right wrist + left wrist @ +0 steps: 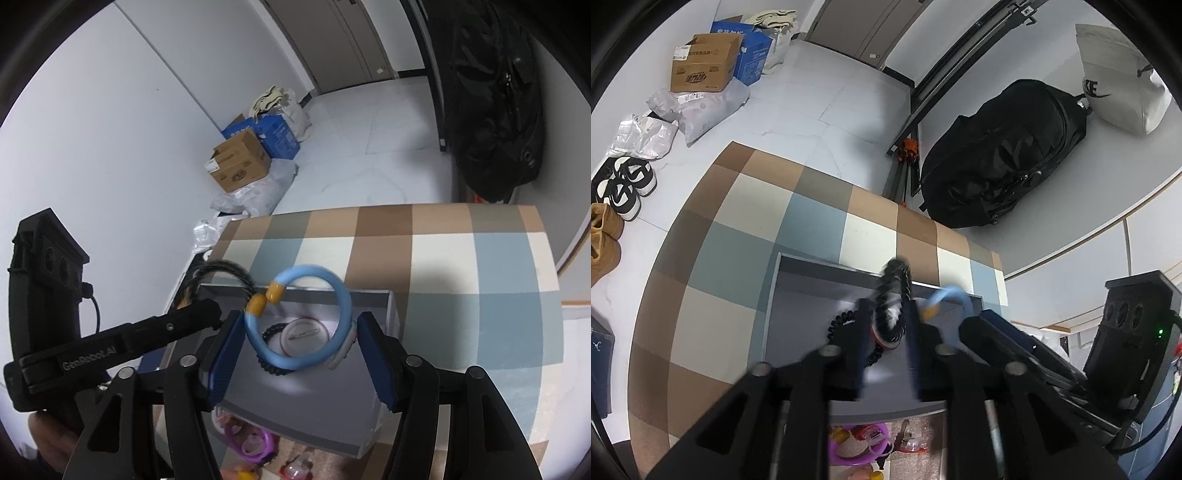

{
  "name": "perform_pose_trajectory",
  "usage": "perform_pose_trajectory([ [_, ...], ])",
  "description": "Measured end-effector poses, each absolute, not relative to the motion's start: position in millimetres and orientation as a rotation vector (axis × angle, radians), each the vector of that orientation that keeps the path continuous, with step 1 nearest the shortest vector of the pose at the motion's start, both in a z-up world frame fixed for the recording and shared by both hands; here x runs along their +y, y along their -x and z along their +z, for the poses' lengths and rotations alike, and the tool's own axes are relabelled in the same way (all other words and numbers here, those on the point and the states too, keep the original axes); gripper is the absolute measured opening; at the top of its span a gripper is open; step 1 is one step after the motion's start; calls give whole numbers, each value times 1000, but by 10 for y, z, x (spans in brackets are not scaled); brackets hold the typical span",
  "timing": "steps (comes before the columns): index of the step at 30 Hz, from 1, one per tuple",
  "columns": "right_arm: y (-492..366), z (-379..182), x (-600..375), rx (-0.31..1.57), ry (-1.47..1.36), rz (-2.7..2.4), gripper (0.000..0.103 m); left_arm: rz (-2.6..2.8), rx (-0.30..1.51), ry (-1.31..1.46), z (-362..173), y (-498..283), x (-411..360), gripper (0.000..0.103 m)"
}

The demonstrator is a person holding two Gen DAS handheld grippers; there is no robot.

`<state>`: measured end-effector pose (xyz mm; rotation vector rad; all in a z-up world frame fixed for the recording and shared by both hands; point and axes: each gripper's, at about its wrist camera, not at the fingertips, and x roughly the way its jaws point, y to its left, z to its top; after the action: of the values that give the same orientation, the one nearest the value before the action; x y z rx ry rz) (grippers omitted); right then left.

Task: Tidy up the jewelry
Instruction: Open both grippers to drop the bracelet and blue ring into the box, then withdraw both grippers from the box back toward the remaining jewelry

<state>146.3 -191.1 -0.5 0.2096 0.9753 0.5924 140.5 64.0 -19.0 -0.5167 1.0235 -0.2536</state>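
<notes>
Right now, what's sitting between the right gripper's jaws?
The right wrist view shows a blue ring bracelet with yellow beads between the jaws of the right gripper, above the grey tray.

The black braided band (895,295) is smeared with motion blur between the left gripper's (886,332) fingers. A purple ring (849,443) (near the worktop's edge) sits partly hidden behind the grey box (798,295).

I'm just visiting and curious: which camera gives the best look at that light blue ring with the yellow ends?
The right wrist view: the blue ring shows whole and fairly sharp between the right gripper's fingers, above the grey box. The left wrist view catches only a blurred arc of it.
</notes>
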Motion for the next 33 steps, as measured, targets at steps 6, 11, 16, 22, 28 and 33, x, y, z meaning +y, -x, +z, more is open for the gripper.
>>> perform_pose_trajectory([
  [6, -1413, 100, -1991, 919, -213, 576, 86, -236, 986, 506, -124, -1332, 668, 56],
  [11, -1393, 145, -2078, 902, -236, 553, 95, -203, 981, 457, -117, -1284, 661, 59],
  [16, -1360, 157, -2087, 897, -226, 547, 99, -177, 951, 384, -64, -1218, 612, 59],
  [22, -1286, 215, -2099, 866, -210, 549, 103, -142, 928, 303, -32, -1128, 560, 59],
  [28, -1179, 238, -2117, 851, -193, 540, 103, -119, 910, 257, 0, -1014, 526, 65],
  [33, -1072, 240, -2140, 837, -168, 532, 103, -96, 865, 234, 51, -888, 518, 78],
])
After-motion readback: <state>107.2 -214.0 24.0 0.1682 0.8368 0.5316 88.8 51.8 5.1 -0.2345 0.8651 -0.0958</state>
